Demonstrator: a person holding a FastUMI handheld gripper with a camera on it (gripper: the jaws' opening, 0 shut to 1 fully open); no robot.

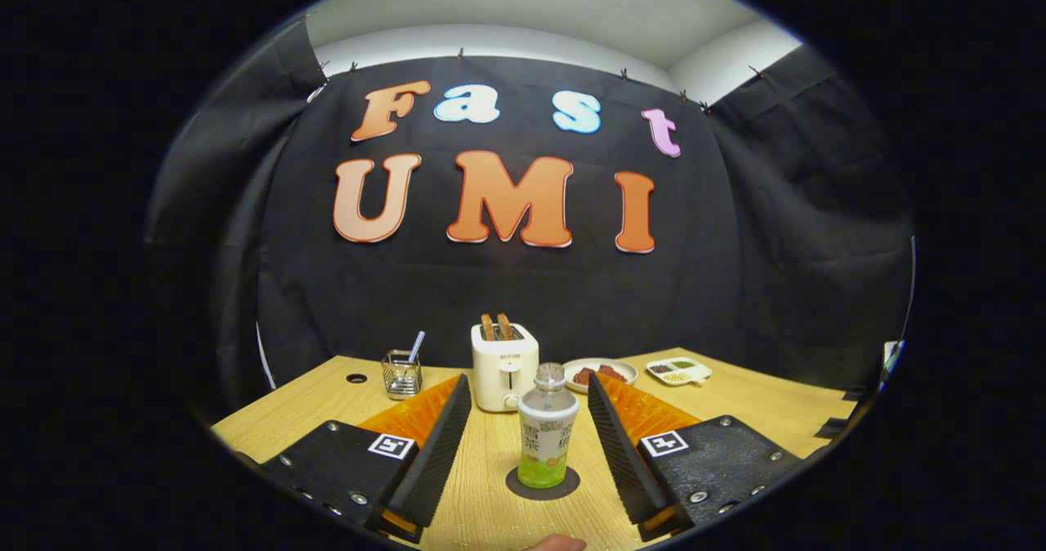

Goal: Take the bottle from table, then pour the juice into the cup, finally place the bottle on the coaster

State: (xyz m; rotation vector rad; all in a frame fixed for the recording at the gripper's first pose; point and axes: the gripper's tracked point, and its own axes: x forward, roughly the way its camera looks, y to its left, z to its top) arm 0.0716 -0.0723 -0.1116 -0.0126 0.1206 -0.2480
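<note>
**Mia:** What could go wrong now?

**Ben:** The bottle point(547, 435) could tip over. It is tall and thin, and it stands on a small dark coaster point(543, 483). If one finger point(441, 445) bumps it, over it goes.

**Mia:** Would juice spill?

**Ben:** Maybe. Only a little green juice sits at the bottom. I think there is a cap on top, but it is too small for me to be sure.

**Mia:** What are the tongs doing?

**Ben:** The gripper point(527, 445) is wide open. It holds nothing. There is a clear gap on each side of the bottle.

**Mia:** So where is the bottle?

**Ben:** Right between the two fingers, in the middle, standing up straight. It touches neither one.

**Mia:** What is behind it?

**Ben:** A white toaster point(504, 365) with bread in it, just beyond the bottle. Past the fingers there is a wire holder point(401, 373), a plate point(601, 374) of food, and a little tray point(678, 370).

**Mia:** And the cup?

**Ben:** I cannot point to one. The table point(760, 408) is wood, so a knocked bottle could roll far.
</note>
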